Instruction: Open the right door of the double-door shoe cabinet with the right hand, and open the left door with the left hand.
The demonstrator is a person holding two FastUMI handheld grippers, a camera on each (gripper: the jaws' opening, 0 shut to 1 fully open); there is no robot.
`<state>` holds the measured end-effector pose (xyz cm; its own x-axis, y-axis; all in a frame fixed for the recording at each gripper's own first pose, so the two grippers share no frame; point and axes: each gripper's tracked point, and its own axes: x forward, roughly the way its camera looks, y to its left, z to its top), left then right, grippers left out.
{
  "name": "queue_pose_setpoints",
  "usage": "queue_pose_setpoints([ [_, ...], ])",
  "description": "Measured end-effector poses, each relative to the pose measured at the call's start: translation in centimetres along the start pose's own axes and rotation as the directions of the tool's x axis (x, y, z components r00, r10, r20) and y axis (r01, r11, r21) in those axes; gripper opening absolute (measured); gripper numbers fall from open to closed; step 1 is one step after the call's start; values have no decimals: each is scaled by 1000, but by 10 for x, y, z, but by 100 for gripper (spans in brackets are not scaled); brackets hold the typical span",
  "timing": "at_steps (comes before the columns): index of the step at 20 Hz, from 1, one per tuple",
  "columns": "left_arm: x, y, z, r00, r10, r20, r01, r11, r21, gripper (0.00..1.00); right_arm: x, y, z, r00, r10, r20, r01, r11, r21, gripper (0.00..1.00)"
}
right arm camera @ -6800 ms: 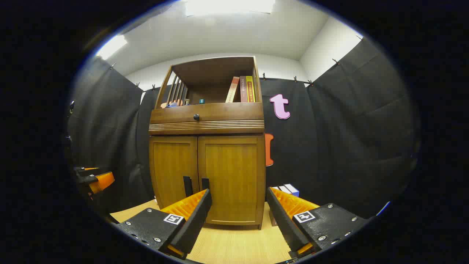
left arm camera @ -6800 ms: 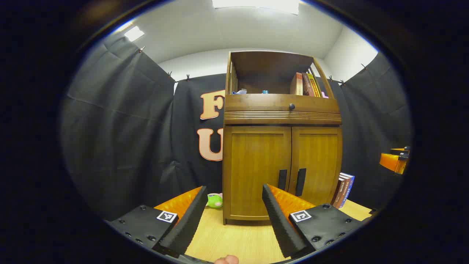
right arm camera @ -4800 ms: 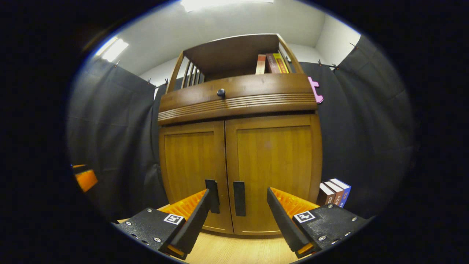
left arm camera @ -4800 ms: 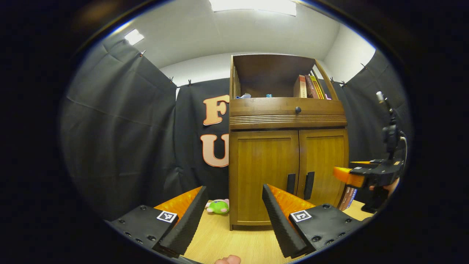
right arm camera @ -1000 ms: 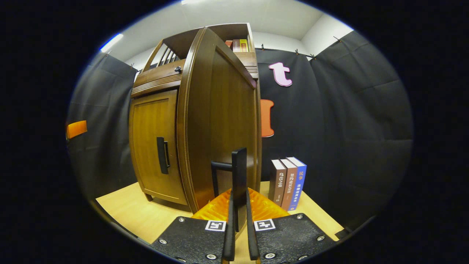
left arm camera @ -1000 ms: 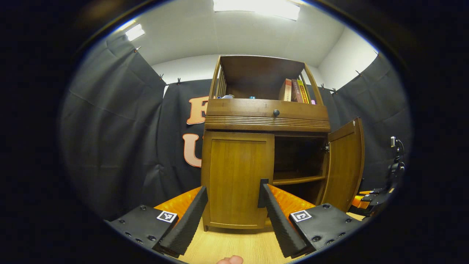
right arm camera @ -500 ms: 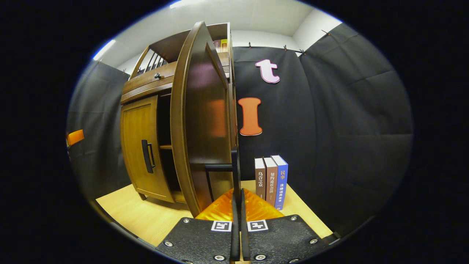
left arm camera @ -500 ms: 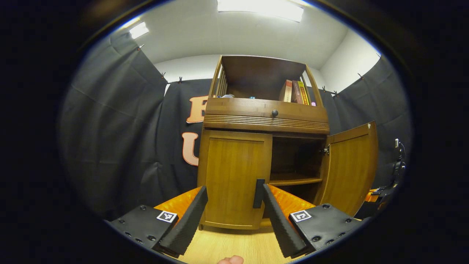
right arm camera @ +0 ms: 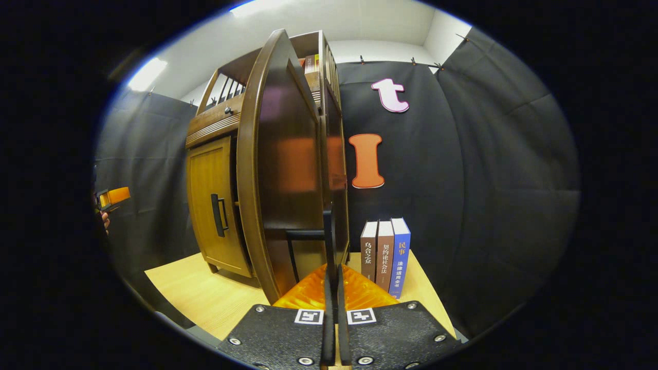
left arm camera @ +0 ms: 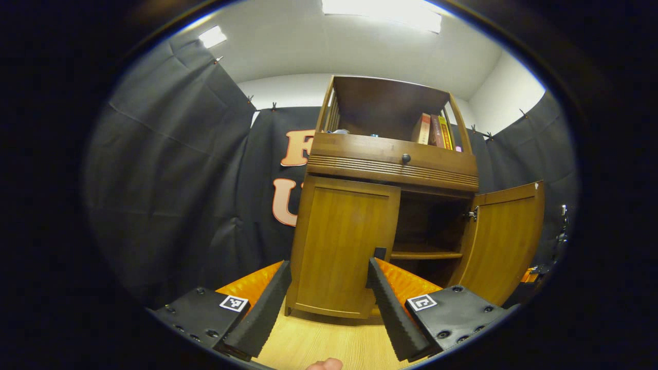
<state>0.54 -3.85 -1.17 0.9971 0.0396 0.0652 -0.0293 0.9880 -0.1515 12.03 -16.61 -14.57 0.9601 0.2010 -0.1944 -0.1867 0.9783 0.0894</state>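
Standing upright on the table, the cabinet has its right door swung open, wider than 1 s ago, its left door shut. The right gripper stays clamped on the upright right handle. The left gripper, fingers wide apart, has its inner finger by the left handle

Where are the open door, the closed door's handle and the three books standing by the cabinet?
right door [left arm camera: 506, 246], left gripper view, on its inner panel.
left door handle [right arm camera: 218, 215], right gripper view, on the black bar.
three books [right arm camera: 384, 254], right gripper view, on the middle spine.
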Motion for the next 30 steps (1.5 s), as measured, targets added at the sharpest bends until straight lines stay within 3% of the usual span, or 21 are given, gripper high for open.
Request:
queue_pose_setpoints([
  [2, -3, 7, 1, 1000, 23, 6, -23, 1000, 5, 97, 0, -3, 0, 1000, 20, 5, -19, 1000, -6, 11],
  [3, -4, 13, 1, 999, 40, 11, -40, 999, 18, 97, 0, -5, 1, 1000, 25, 6, -25, 1000, 2, 5],
  [5, -5, 15, 0, 999, 47, 14, -47, 998, 43, 95, -4, 0, -3, 999, 28, -20, -27, 999, 37, 7],
  [8, -3, 13, -9, 999, 37, -1, -37, 997, 63, 94, -26, 0, -6, 999, -41, -29, 40, 999, -19, 8],
  [14, 25, -9, -33, 996, -50, -68, 55, 995, 78, 95, -82, 15, 28, 969, -243, 35, 244, 970, -21, 8],
  [19, 72, -46, -62, 978, -166, -124, 176, 982, 73, 95, -82, 69, 50, 962, -263, 79, 266, 964, -24, 8],
  [23, 114, -86, -73, 957, -260, -127, 271, 958, 88, 96, -68, 104, 32, 965, -252, 69, 253, 967, -4, 9],
  [26, 140, -111, -87, 940, -309, -147, 326, 939, 109, 95, -57, 119, 18, 972, -228, 55, 228, 974, 17, 28],
  [30, 173, -135, -110, 924, -339, -177, 358, 929, 92, 95, -49, 130, 8, 978, -205, 26, 204, 979, 22, 76],
])
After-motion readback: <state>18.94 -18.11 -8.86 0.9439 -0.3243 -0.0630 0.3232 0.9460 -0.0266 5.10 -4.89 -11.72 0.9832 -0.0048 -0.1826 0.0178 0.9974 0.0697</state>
